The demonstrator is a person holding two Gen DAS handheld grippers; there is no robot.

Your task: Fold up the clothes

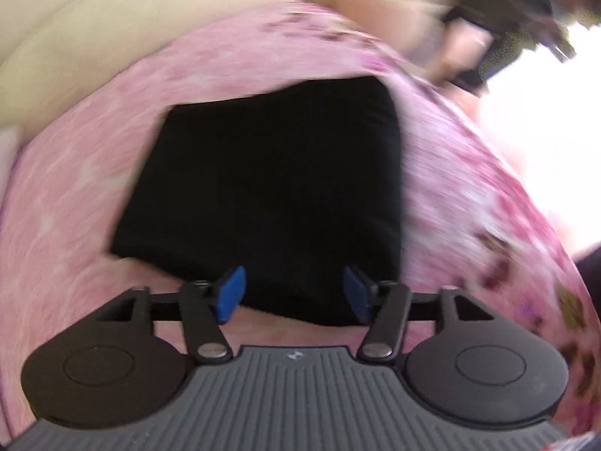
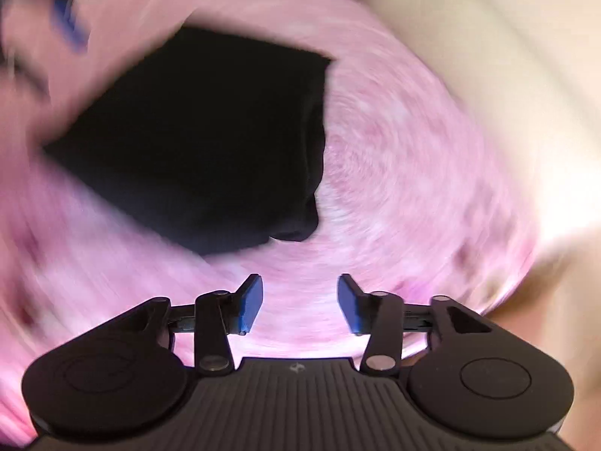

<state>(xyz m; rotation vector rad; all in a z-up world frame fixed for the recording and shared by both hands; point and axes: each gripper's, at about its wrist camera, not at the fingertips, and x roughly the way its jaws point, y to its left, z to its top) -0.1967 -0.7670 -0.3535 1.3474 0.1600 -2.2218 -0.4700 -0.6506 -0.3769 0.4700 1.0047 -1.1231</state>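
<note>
Left wrist view: the folded black knit garment [image 1: 263, 195] is lying as a compact, roughly square packet on the pink floral bedspread [image 1: 94, 195], with a cream wall or headboard [image 1: 56, 37] beyond it. The left gripper [image 1: 295, 293] is hovering at the packet's near edge, its blue-padded jaws standing apart on either side of that edge and gripping nothing; whether the pads are touching the cloth cannot be told through the motion blur.

Right wrist view: the same garment [image 2: 195, 143] is showing stacked layers along its right-hand edge, with one corner sagging loose toward the camera. The right gripper [image 2: 299, 302] is pointing down at bare bedspread [image 2: 413, 173] just beside that corner, its jaws likewise apart and empty. A blurred blue streak at upper left [image 2: 69, 24] is probably the other tool's pad.

Judged from the packet's shape, the folding is looking essentially finished, and the step in hand is release or final tidying. A next move would be calling for either a light press to flatten the loose corner or a two-sided lift from beneath, keeping the layers from sliding apart.
</note>
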